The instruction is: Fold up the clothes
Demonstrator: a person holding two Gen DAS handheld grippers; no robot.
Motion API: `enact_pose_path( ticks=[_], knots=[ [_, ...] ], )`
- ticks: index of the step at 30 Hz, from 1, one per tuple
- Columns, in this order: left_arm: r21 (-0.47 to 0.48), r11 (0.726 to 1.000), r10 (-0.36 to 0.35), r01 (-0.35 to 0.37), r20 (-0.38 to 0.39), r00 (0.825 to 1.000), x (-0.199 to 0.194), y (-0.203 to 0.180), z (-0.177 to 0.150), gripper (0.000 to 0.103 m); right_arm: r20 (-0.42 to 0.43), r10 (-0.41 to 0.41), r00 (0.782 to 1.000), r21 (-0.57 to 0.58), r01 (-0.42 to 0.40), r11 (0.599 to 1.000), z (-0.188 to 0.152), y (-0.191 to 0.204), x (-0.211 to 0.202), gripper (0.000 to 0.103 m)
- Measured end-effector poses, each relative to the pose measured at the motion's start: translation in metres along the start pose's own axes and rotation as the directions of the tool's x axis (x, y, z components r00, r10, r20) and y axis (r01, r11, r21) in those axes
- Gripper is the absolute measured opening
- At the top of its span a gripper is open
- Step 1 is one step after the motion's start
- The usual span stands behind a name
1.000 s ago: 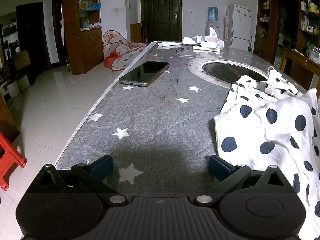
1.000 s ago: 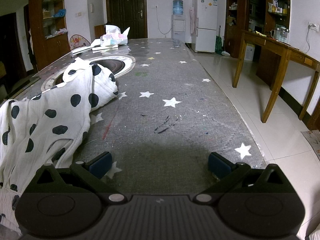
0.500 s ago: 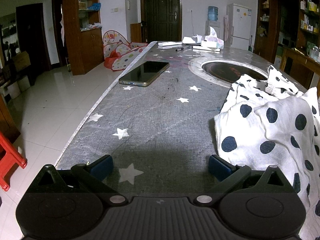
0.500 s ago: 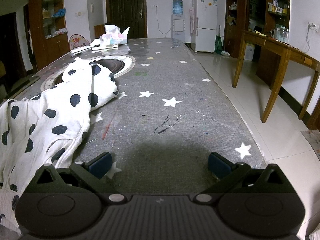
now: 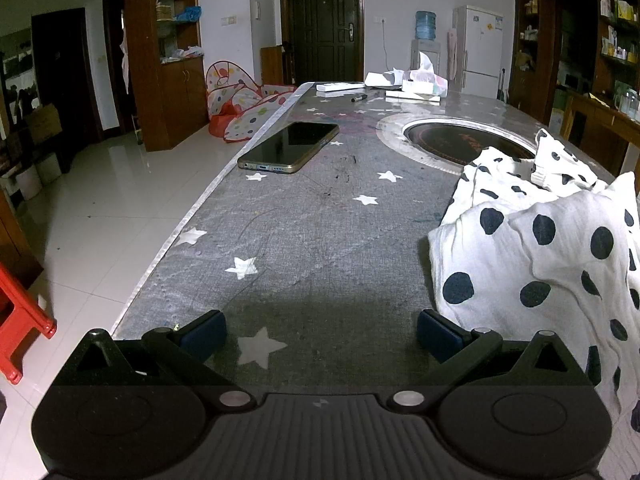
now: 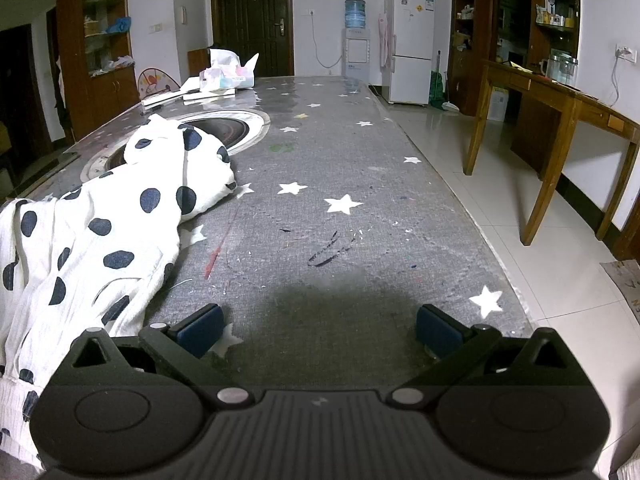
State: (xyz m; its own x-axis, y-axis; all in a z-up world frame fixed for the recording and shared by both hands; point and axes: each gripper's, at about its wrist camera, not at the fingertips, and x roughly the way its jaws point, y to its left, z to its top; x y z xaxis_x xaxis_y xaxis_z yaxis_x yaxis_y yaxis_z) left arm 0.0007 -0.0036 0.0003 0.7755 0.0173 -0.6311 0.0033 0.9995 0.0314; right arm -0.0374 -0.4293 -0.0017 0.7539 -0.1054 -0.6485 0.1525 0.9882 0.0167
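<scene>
While both tools hover low over its near end, the long grey table (image 5: 304, 248), covered in a cloth printed with white stars, stretches far toward a dark door. Next in size, a white garment with dark polka dots (image 5: 536, 248) lies crumpled on the table between the two views: at the right edge of the left wrist view, and at the left of the right wrist view (image 6: 100, 232), where its far end overlaps a round dark cooktop (image 6: 224, 130) set in the table. The left hand-held gripper (image 5: 318, 334) has its blue-padded fingers spread wide apart with nothing between them but bare cloth and one star; its right finger sits just beside the garment's near edge, and contact cannot be told. The right hand-held gripper (image 6: 318, 330) is likewise spread apart and empty, its left finger just beside the garment's hem. Farther off on the left side of the table lies a dark phone (image 5: 290, 147), face up near the edge. At the far end sits a tissue pack (image 5: 426, 84), and a marker pen (image 5: 362, 98).
</scene>
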Motion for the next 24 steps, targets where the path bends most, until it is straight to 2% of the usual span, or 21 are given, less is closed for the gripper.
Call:
enact_pose_path(
  ticks=[4,24],
  knots=[
    [-0.009,1.000,0.018,-0.018,0.000,1.000,-0.0013,-0.0022,-0.0014,0.103,0.000,0.000,1.000,0.000,0.000,1.000,-0.0002,0.0001,-0.0004,0.103],
    [-0.007,1.000,0.016,-0.016,0.003,1.000,-0.0016,-0.0030,-0.0018,0.103,0.001,0.000,1.000,0.001,0.000,1.000,-0.0004,0.0004,0.0000,0.103]
  ],
)
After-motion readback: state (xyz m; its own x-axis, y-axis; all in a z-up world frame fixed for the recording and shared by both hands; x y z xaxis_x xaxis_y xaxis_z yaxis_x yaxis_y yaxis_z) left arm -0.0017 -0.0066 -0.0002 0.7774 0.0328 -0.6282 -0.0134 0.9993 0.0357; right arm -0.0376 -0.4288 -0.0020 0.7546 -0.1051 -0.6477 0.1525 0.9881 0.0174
